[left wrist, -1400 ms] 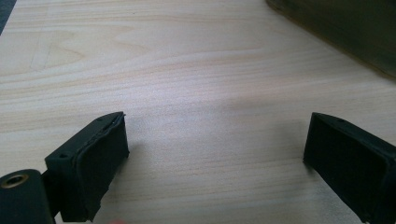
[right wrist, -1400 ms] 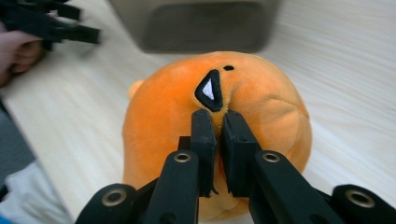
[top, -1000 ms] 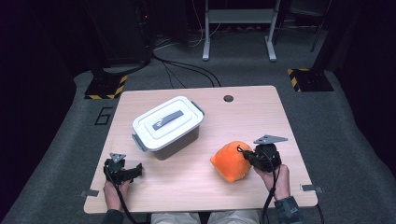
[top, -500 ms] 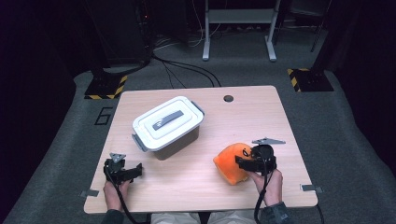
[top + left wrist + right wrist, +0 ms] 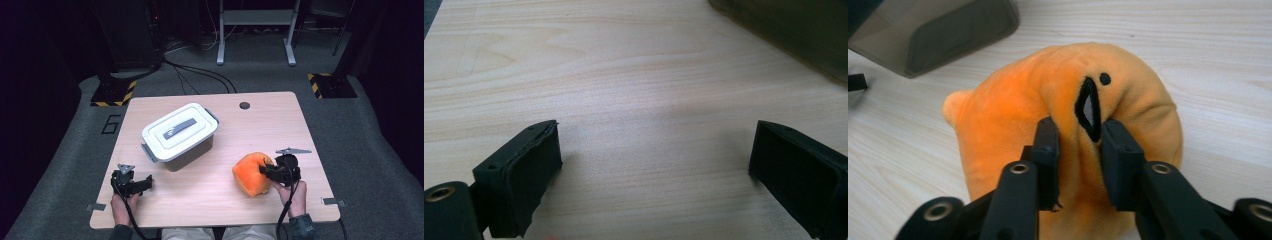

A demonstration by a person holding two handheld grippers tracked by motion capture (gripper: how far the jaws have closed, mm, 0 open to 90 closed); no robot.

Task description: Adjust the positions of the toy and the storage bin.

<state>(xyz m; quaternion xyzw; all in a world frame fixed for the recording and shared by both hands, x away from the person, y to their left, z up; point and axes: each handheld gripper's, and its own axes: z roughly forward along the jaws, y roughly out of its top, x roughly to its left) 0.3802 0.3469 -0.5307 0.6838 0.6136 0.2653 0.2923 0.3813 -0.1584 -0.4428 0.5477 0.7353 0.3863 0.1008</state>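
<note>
- Pinching a fold of the orange plush toy [image 5: 1068, 145], our right gripper [image 5: 1080, 150] has just closed its jaws again after briefly opening, re-gripping near the desk's [image 5: 210, 195] front right corner.
- We judge lifting comes next; our left gripper [image 5: 654, 165] waits with jaws apart by the front left edge.

A laboratory recording bay: a pale wooden worktop [image 5: 300, 125] on grey carpet [image 5: 365, 150], dark stands on hazard-striped bases [image 5: 112, 92], black cables [image 5: 200, 75] trailing across the floor, and a grey metal frame [image 5: 255, 20] behind.
</note>
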